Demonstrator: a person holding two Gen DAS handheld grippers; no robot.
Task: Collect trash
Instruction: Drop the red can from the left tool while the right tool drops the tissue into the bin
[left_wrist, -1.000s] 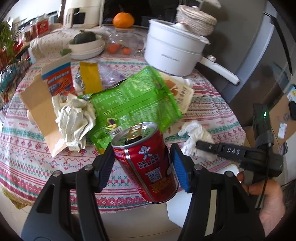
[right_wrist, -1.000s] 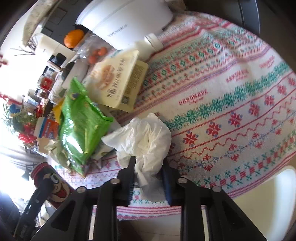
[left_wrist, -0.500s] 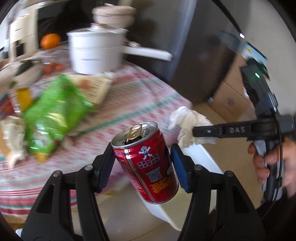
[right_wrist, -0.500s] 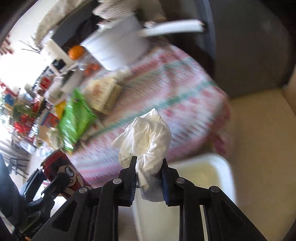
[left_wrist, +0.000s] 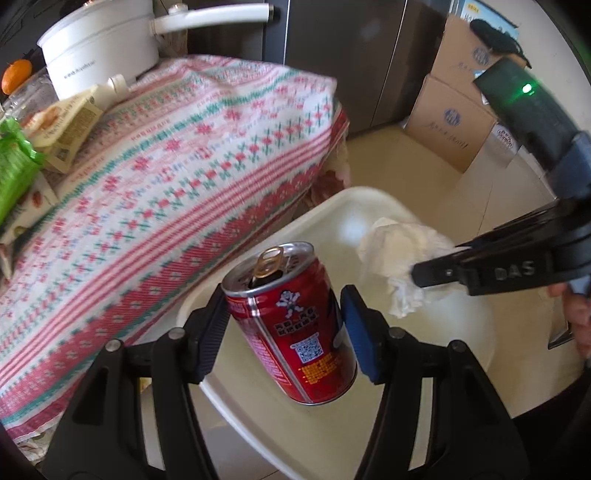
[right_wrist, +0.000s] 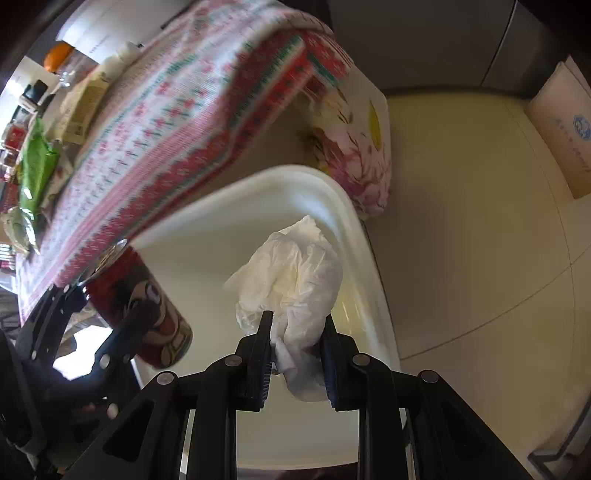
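Note:
My left gripper (left_wrist: 282, 326) is shut on a red drink can (left_wrist: 291, 325) with an opened pull tab, held tilted above a white plastic bin (left_wrist: 258, 406) that stands on the floor beside the table. A crumpled white tissue (right_wrist: 295, 280) is clamped in my right gripper (right_wrist: 297, 354), which hangs over the same white bin (right_wrist: 354, 236). In the left wrist view the right gripper (left_wrist: 424, 275) and its tissue (left_wrist: 399, 254) show at the right, over the bin. In the right wrist view the can (right_wrist: 147, 306) appears at the lower left.
The table with the patterned cloth (left_wrist: 166, 155) lies to the left, bearing a green snack bag (left_wrist: 14, 170), a beige packet (left_wrist: 62, 129) and a white pot (left_wrist: 99, 48). Cardboard boxes (left_wrist: 454, 122) stand on the floor at the back right. A dark cabinet (left_wrist: 351, 55) rises behind the table.
Both grippers swung off the table to the right and sank over the white bin, each keeping its load. The can and tissue now hang above the bin instead of the cloth.

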